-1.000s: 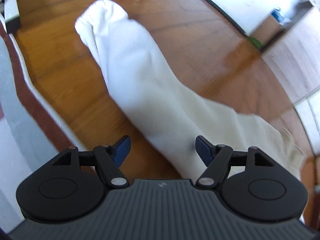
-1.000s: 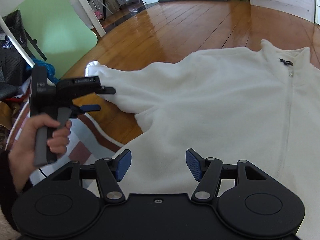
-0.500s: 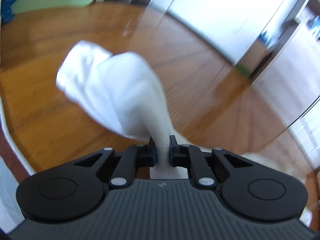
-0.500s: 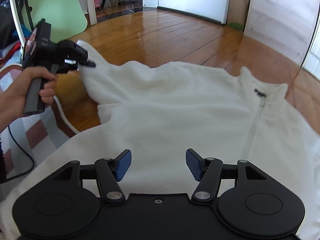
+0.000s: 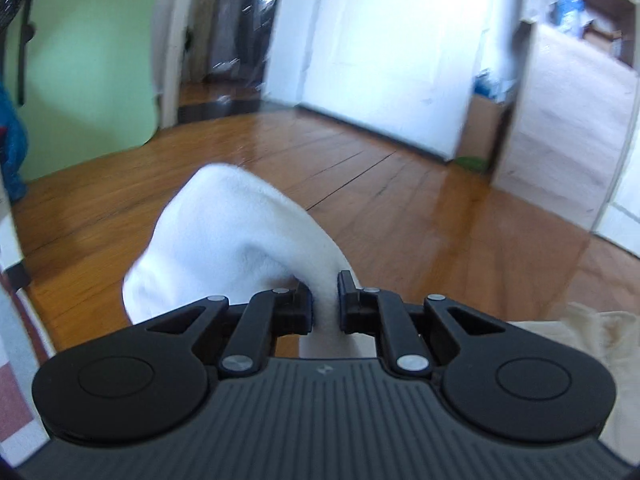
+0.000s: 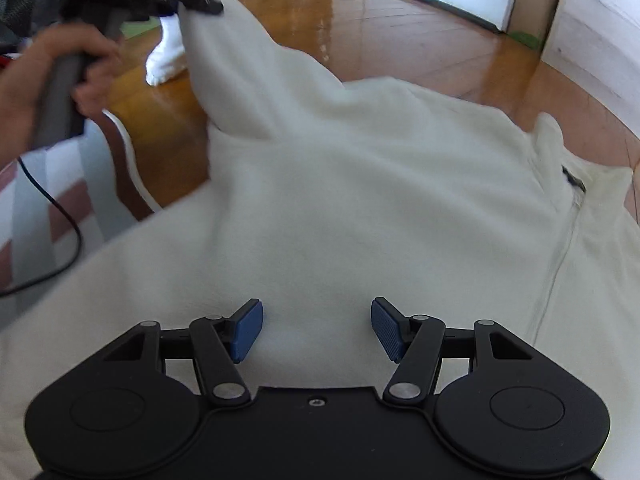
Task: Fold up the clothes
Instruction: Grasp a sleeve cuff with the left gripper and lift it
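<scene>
Fleece [image 6: 360,200] spread flat on floor [image 6: 400,40], collar far right, zip side up; left sleeve [image 5: 240,240] raised off floor at far left; left gripper [image 5: 323,300] pinched on sleeve near its cuff; right gripper [image 6: 317,328] jaws wide, holding nothing, over near body; judged: sleeve fold in hand; body folds seem left to do.
</scene>
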Motion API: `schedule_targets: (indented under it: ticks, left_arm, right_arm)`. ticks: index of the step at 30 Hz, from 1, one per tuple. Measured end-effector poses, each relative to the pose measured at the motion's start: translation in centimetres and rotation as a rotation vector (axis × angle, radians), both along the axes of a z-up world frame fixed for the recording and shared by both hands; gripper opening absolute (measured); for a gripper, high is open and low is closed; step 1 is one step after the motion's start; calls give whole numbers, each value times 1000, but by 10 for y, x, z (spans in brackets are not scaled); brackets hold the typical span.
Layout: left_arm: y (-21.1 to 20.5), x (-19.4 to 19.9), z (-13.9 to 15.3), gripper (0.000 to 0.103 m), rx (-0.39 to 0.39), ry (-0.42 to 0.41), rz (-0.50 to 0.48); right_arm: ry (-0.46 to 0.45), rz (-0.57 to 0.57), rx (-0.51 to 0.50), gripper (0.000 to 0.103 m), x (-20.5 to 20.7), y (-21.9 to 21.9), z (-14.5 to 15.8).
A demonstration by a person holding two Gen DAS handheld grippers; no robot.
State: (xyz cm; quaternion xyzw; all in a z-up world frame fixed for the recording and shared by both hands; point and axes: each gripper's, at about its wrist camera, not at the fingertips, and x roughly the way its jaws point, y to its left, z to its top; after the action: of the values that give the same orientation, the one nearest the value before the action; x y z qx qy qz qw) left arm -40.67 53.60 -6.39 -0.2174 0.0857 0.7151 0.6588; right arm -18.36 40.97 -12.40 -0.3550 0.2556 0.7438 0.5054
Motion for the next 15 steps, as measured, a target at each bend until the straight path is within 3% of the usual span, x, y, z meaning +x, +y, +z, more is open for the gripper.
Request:
schedule_targets:
  ticks: [4,5,7,8,10,14,15]
  left_arm:
    - [-26,58,17,12,53,164,-133]
    - [-36,74,19,12,45,161,-196]
    - [-54,104,16,13,-18,109,-361]
    - [-61,118,12,26,-75,69,-459]
    - [-70,143,-2,49,-263,-2,-661]
    - [-79,147,3,49,-342,-56,-777]
    - [-76,137,12,50,-297,-56,-752]
  right_arm:
    - [6,-27,-2,65,8,1,-2]
    - [-9,-82,40,64,15,-1,4]
    - [-40,-192,124,65,29,-5,15]
    - [-42,-235,152,65,37,-6,20]
    - [-16,-294,174,65,53,-5,29]
    - [34,-341,162,65,75,-1,37]
    - [32,-336,162,65,76,-1,39]
